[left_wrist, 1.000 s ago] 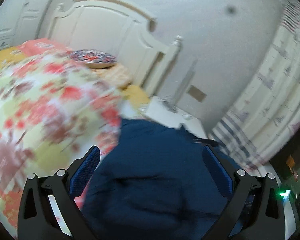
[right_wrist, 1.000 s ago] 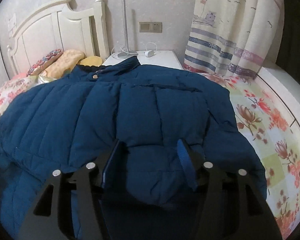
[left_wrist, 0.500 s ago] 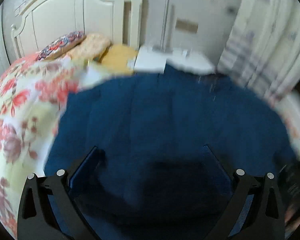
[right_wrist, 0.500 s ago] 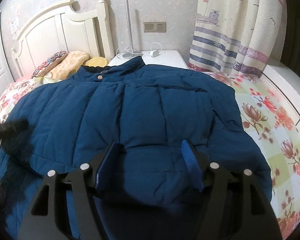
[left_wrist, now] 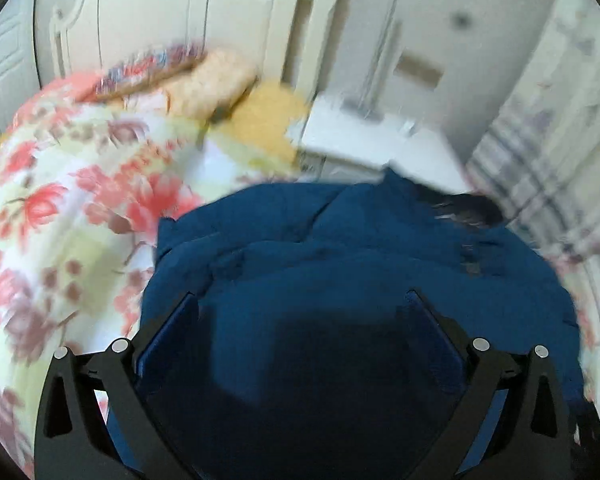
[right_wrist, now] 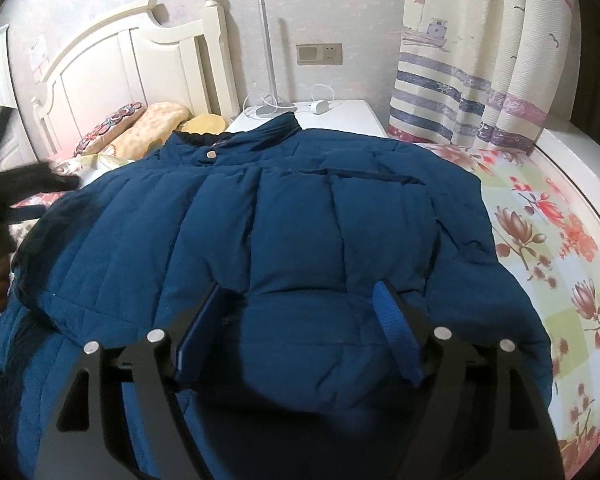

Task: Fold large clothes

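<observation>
A dark blue quilted puffer jacket (right_wrist: pixel 300 216) lies spread on the bed, collar toward the headboard. My right gripper (right_wrist: pixel 300 304) is open, its blue-padded fingers (right_wrist: pixel 396 336) straddling a puffed fold at the jacket's near hem without closing on it. My left gripper (left_wrist: pixel 304 312) is open above the jacket (left_wrist: pixel 340 264), its fingers wide apart with fabric below and between them; this view is motion-blurred. The left gripper also shows as a dark blur at the left edge of the right wrist view (right_wrist: pixel 4 192).
The bed has a floral sheet (right_wrist: pixel 548 248) and pillows (right_wrist: pixel 140 128) by a white headboard (right_wrist: pixel 140 56). A white nightstand (right_wrist: pixel 332 116) holds a lamp pole and charger. A striped curtain (right_wrist: pixel 480 60) hangs on the right.
The left gripper has swung across the jacket, its view sweeping from the bed's left side to over the fabric. The right gripper has shifted only slightly.
</observation>
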`<act>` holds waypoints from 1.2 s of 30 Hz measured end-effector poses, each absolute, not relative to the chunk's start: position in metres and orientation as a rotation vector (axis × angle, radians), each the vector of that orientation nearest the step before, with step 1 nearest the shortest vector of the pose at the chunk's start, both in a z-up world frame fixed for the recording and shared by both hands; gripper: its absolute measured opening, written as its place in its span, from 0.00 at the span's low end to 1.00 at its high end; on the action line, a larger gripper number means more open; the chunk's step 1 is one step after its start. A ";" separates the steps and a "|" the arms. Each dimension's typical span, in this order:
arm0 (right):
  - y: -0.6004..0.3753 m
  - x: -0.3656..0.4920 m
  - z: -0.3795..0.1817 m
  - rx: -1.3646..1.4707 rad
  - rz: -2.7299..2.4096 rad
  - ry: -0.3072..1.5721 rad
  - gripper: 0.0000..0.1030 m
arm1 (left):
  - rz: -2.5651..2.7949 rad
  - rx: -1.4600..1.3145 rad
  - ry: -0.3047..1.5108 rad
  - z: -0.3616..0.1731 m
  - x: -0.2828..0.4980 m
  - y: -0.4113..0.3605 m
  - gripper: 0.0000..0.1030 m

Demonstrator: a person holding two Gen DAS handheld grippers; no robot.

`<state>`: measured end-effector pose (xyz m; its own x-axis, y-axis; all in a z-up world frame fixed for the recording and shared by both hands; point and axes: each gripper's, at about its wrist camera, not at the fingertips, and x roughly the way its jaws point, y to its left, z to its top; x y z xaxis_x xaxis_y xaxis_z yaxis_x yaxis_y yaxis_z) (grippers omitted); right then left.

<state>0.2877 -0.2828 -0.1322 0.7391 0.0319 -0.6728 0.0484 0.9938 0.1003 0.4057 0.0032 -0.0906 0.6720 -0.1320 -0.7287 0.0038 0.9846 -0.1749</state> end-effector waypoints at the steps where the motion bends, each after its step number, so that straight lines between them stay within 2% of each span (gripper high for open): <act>1: -0.283 0.287 -0.132 0.118 -0.007 0.738 0.74 | -0.082 -0.132 0.815 -0.089 0.394 -0.003 0.95; 6: -0.288 0.282 -0.129 0.143 0.007 0.706 0.74 | -0.050 -0.001 0.847 -0.138 0.388 -0.024 0.96; 10: -0.298 0.269 -0.117 0.198 -0.023 0.630 0.71 | -0.043 0.025 0.824 -0.142 0.385 -0.025 0.96; 14: -0.287 0.274 -0.087 0.125 -0.037 0.562 0.72 | -0.048 0.015 0.826 -0.143 0.384 -0.022 0.96; 17: -0.277 0.306 -0.086 0.024 -0.035 0.642 0.73 | -0.048 0.016 0.827 -0.142 0.383 -0.022 0.96; 20: -0.278 0.345 -0.121 -0.024 -0.022 0.860 0.78 | -0.052 0.011 0.826 -0.142 0.384 -0.021 0.96; 25: -0.278 0.353 -0.113 -0.061 0.001 0.889 0.79 | -0.053 0.011 0.826 -0.141 0.384 -0.020 0.96; 30: -0.317 0.391 -0.081 0.011 -0.092 0.795 0.81 | -0.053 0.009 0.827 -0.141 0.384 -0.019 0.96; 34: -0.355 0.442 -0.113 0.088 -0.154 0.957 0.82 | -0.053 0.010 0.827 -0.141 0.384 -0.019 0.96; 36: -0.367 0.446 -0.131 0.176 -0.108 0.977 0.88 | -0.053 0.008 0.827 -0.141 0.384 -0.019 0.96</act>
